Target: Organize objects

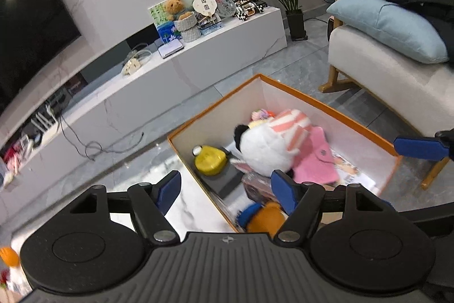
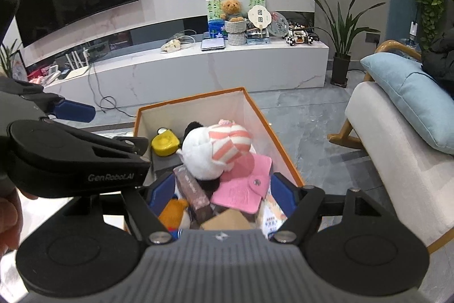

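Orange-rimmed box (image 2: 256, 107) is the biggest thing in play: an open cardboard carton with white inner walls, standing on a pale marbled surface (image 1: 187, 206) with the grey floor beyond it. It looks light but broad and thin-walled, so I judge it would flex if pinched by one wall; better left where it stands and used as the bin.

Next in size is the white plush toy (image 2: 204, 152) with a pink-striped cap, lying across the middle of the box on top of the other things. It is soft, light and squashy; a pinch on the cap or an ear should hold, while the round body would likely bulge out of the grip.

Against its near right side lies a pink felt pouch (image 2: 241, 189) with a snap button, flat and limp, best taken by an edge. Left of that sits a brown oblong packet (image 2: 193, 192), apparently stiff, easy to take across its narrow sides. A yellow plastic container (image 2: 164, 142) lies at the far left of the box, hard and smooth, possibly slippery. An orange and blue soft toy (image 1: 261, 217) is at the near end, partly hidden.

Both grippers hover over the near end of the box. The left gripper (image 1: 227, 189) has its blue pads spread wide with nothing between them, and the right gripper (image 2: 220, 189) is likewise wide and empty.
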`<state>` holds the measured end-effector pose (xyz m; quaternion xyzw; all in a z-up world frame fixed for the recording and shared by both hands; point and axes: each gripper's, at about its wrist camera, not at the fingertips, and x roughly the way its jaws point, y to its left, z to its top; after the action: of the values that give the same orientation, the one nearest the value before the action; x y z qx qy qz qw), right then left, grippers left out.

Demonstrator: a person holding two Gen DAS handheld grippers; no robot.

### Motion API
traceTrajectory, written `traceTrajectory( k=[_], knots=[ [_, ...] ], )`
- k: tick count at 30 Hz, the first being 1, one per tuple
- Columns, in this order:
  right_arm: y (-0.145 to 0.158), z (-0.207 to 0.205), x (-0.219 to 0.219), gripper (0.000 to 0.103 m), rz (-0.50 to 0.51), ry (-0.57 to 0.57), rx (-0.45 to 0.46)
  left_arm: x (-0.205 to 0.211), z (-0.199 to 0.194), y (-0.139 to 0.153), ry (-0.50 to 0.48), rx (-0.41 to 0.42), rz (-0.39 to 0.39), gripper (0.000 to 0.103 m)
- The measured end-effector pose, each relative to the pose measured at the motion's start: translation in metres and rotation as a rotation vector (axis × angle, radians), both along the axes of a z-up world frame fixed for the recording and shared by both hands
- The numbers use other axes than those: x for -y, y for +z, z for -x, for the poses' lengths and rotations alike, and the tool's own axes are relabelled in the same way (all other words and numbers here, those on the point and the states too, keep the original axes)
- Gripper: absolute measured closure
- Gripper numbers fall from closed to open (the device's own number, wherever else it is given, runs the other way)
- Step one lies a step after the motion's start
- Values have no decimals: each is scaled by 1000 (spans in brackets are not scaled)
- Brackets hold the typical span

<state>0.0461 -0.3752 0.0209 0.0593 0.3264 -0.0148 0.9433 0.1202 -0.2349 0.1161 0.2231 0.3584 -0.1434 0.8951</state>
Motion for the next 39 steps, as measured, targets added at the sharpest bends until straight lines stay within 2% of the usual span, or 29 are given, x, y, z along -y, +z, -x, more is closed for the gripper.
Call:
traceTrajectory(
  k=[6,9,11,14,18,20,27,32,35,39],
  knots=[
    [-4,23,0,26,4,8,-17,1,23,-3,105,-5,-17,16],
    [-8,30,-1,21,13,8,-40,0,37,-3,128,27,-43,15],
    [-9,34,-2,20,23,3,-54,-3,48,-2,151,54,-40,10],
    [-9,39,-2,16,49,-1,-67,-11,63,2,204,63,10,10],
    [-12,42,-7,12,123,3,-69,-31,82,9,231,8,182,8],
    [-12,43,-8,11,124,4,-67,-38,89,11,254,5,238,6],
    [-13,42,-16,6,154,8,-73,-56,98,11,339,52,217,3],
    [-10,38,-13,6,201,-36,-53,-72,90,-3,373,2,242,3],
    [-5,37,-14,5,176,-33,-41,-78,86,-12,395,-24,241,3],
    [-5,39,-23,5,170,2,-41,-84,87,-12,410,-17,252,3]
  ],
)
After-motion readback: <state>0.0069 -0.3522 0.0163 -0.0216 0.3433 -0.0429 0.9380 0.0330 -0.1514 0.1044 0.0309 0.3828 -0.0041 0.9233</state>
